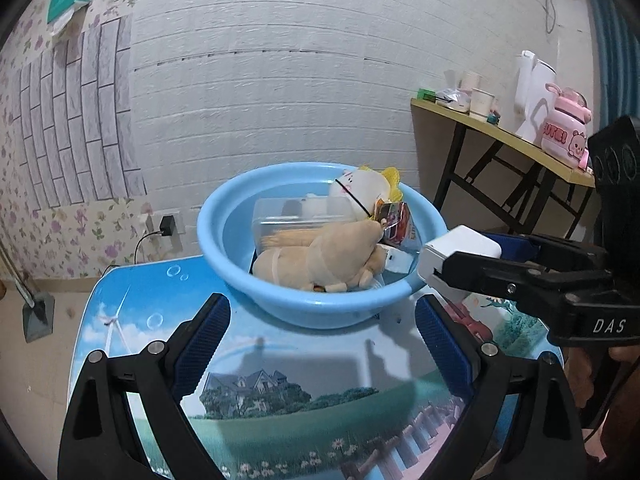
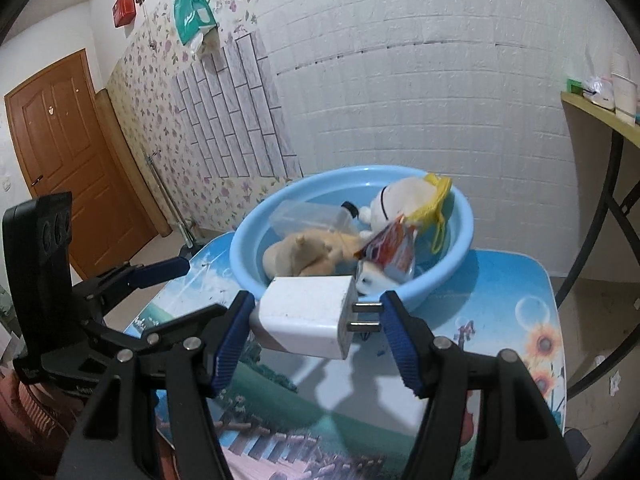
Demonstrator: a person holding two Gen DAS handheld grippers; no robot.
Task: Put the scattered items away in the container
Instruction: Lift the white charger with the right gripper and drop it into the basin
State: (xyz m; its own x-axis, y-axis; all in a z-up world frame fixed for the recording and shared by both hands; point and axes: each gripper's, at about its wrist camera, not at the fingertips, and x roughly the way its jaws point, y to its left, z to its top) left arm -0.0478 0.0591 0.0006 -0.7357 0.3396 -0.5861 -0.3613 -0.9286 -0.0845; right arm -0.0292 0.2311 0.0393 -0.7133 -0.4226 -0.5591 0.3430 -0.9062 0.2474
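One item is left out: the white charger (image 2: 308, 322), clamped across its length by the right tool (image 2: 316, 320), prongs against one pad, held above the surface (image 2: 500, 300) just short of the blue basin (image 2: 460, 216). Carry it over the near rim, lower it among the plush toys, then release. The left tool (image 1: 322, 344) hangs open and empty.

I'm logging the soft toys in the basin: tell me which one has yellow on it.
The white plush at the basin's far side; yellow fabric sits against it. The tan plush nearer the tools shows none.
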